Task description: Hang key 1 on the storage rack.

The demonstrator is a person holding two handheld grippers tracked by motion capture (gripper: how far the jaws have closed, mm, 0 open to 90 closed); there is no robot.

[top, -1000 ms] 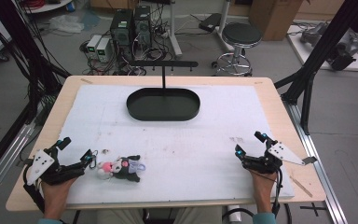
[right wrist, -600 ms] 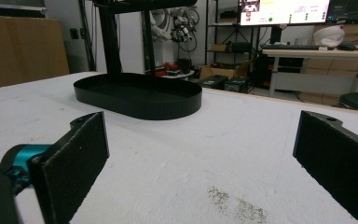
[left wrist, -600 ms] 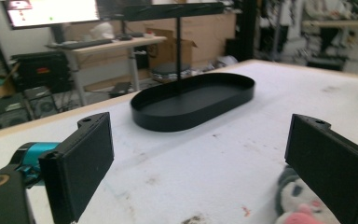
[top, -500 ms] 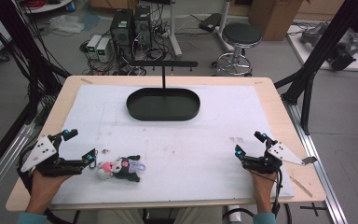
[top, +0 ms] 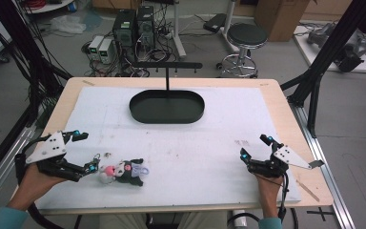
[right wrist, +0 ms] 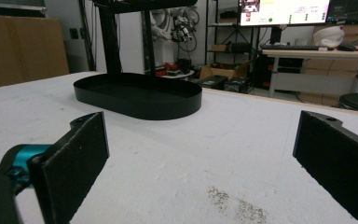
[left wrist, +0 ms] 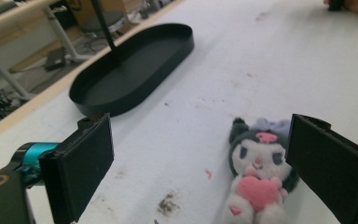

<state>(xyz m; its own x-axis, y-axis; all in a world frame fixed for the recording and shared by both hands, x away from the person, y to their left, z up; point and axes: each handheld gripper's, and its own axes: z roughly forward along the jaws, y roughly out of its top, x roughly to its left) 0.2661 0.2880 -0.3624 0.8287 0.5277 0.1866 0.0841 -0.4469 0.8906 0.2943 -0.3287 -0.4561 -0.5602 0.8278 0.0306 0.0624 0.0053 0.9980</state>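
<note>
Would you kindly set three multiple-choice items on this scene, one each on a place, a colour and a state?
1. Where does the plush toy lie?
A. in the tray
B. on the white table cover by the left gripper
C. beside the right gripper

2. What colour is the oval tray?
A. black
B. white
C. red

3. How does the right gripper stand?
A. shut on the toy
B. shut on nothing
C. open, holding nothing

Key: 1 B, the toy lies just ahead of the left gripper's jaws; 2 A, its rim and floor are black; 3 C, its jaws stand wide apart over bare cover.
</note>
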